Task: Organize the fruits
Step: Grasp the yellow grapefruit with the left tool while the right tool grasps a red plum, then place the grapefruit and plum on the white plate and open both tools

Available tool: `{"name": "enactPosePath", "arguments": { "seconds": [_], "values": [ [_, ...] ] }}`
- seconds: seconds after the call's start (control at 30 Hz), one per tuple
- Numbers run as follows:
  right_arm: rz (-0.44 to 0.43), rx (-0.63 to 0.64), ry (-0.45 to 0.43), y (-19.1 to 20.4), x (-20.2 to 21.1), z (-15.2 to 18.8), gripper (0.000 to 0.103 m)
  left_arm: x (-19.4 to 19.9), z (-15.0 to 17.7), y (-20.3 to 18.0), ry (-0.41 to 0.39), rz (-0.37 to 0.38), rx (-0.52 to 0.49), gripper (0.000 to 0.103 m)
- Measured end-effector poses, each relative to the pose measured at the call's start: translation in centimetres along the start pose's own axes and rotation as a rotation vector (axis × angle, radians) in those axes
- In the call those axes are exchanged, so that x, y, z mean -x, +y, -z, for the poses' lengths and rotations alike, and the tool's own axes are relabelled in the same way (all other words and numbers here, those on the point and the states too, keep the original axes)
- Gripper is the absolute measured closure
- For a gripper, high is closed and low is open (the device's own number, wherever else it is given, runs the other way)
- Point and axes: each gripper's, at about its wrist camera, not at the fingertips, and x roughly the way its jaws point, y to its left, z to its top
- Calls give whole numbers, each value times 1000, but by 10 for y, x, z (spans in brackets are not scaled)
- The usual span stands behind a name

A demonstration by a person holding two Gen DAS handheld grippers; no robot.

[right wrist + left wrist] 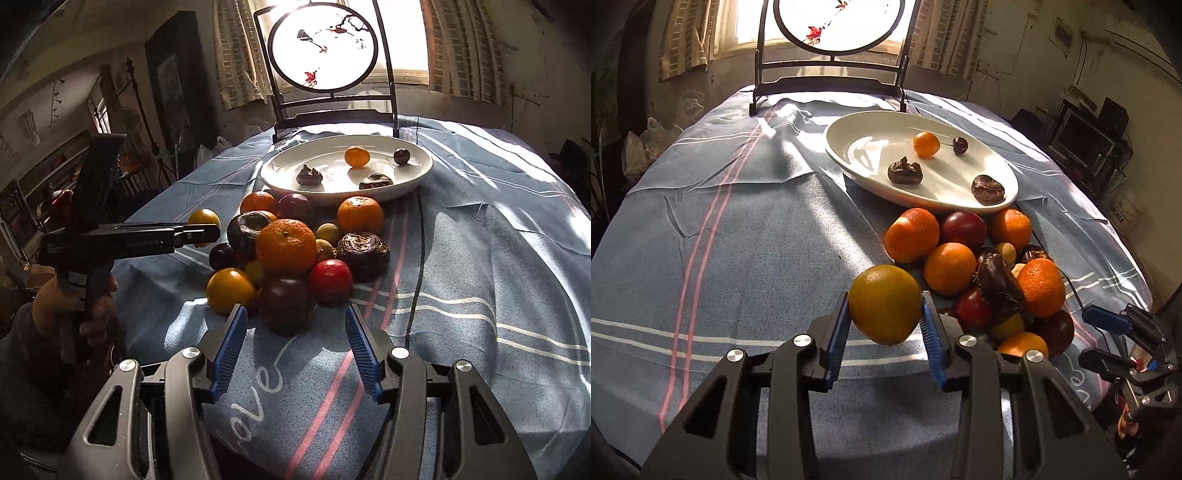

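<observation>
My left gripper (885, 314) is shut on a yellow-orange fruit (884, 303) and holds it above the cloth, left of the fruit pile (982, 273). It also shows from the side in the right wrist view (207, 232), with the fruit (204, 218) between its fingers. The pile holds oranges, red and dark plums and dark wrinkled fruits. A white oval plate (871, 125) behind the pile holds a small orange fruit (926, 144), a cherry (959, 145) and two dark wrinkled fruits. My right gripper (295, 328) is open and empty, just in front of a dark plum (285, 302).
A blue striped cloth (738, 229) covers the table. A black stand with a round painted screen (840, 26) is at the far edge behind the plate. A thin black cable (419, 258) runs over the cloth right of the pile.
</observation>
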Motion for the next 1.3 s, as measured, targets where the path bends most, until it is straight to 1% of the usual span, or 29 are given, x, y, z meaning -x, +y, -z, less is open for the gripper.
{"name": "enactPosePath", "arguments": {
  "seconds": [0.07, 0.13, 0.23, 0.27, 0.3, 0.43, 0.57, 0.73, 0.87, 1.0, 1.17, 1.23, 1.3],
  "values": [
    [-10, -17, 17, 0, -10, -4, 49, 7, 1, 2, -8, 6, 11, 67],
    [-26, -41, 46, -1, -20, -7, 58, 11, 3, 2, -10, 5, 12, 67],
    [-54, -72, 61, 0, -29, -8, 61, 13, 4, 4, -10, 10, 19, 67],
    [-52, -77, 60, 0, -31, -7, 62, 14, 5, 4, -11, 11, 21, 67],
    [-52, -82, 59, -1, -31, -6, 65, 14, 6, 5, -11, 10, 22, 67],
    [-79, -122, 56, -7, -24, -3, 65, 13, 8, 7, -11, 16, 30, 67],
    [-96, -136, 33, -14, -8, 2, 65, 15, 9, 6, -19, 24, 33, 67],
    [-131, -209, -24, -37, 17, -4, 65, 25, 7, 5, -44, 31, 31, 67],
    [-127, -232, -87, -56, 32, -16, 65, 33, 1, 3, -73, 30, 25, 67],
    [-126, -272, -98, -72, 29, -22, 65, 31, -2, 2, -72, 34, 27, 67],
    [-138, -293, -79, -78, 20, -18, 65, 26, 0, 1, -62, 39, 24, 67],
    [-131, -281, -82, -78, 19, -24, 65, 25, -3, 0, -63, 40, 20, 67],
    [-129, -265, -91, -78, 20, -36, 65, 23, -12, 0, -60, 52, 20, 67]
  ]
}}
